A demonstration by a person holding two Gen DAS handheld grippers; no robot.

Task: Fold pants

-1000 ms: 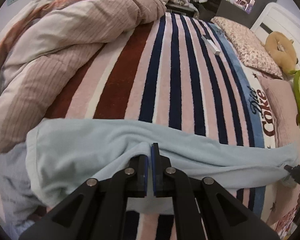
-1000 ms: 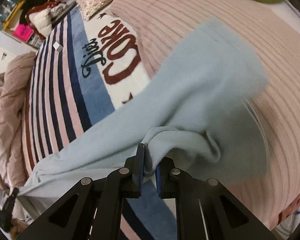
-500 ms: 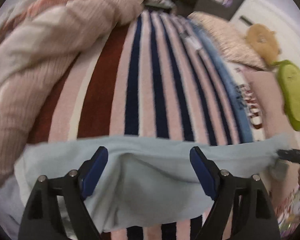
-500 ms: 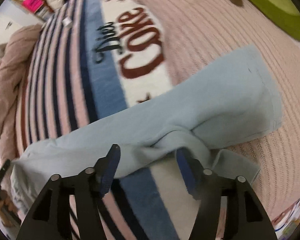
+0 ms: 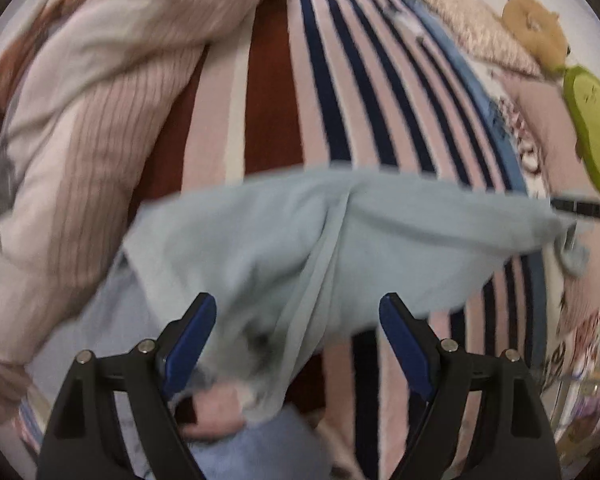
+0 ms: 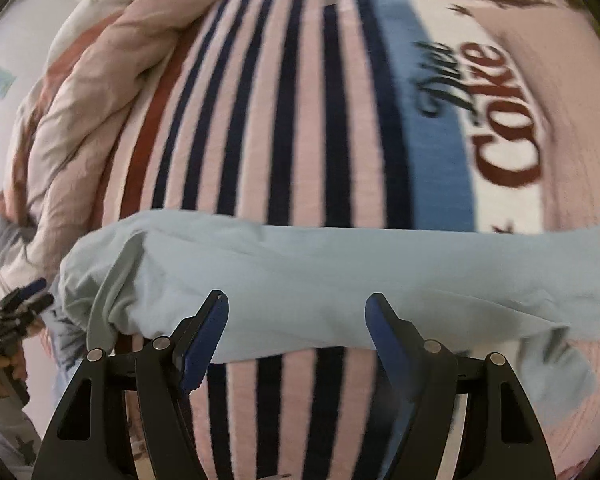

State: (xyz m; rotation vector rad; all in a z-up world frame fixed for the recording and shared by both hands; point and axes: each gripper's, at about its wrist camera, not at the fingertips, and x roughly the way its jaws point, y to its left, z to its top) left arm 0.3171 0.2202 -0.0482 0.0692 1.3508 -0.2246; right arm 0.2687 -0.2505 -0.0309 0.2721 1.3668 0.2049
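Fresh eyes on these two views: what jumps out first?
The light blue pants lie in a long band across the striped blanket, straight ahead of both cameras. Both tongs, left and right, stand wide open over the fabric, gripping nothing. In the right view, the big "Diet Coke" lettering sits upper right; a crumpled pink duvet fills the left view's left side.

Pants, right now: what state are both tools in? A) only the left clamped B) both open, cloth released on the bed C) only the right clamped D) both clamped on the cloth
B: the left tool and right tool both stand wide open, with the light blue pants lying loose across the striped blanket.
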